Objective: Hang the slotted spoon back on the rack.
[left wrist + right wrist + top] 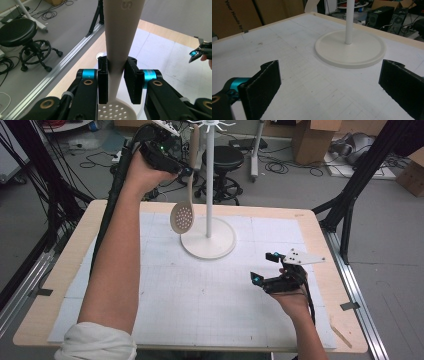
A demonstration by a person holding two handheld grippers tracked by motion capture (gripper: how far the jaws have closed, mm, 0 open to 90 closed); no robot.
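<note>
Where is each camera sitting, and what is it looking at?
High view: above the person's side, looking forward and down at the table; both forearms show.
Left gripper view: on the left gripper, looking down the slotted spoon that its fingers clamp.
Right gripper view: on the right gripper, low over the table, fingers wide apart.
High and right gripper views share the white stand.

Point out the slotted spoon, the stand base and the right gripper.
slotted spoon (181,217), high view, perforated bowl
stand base (362,53), right gripper view, flat disc beside the pole
right gripper (265,267), high view, between its fingertips
</note>
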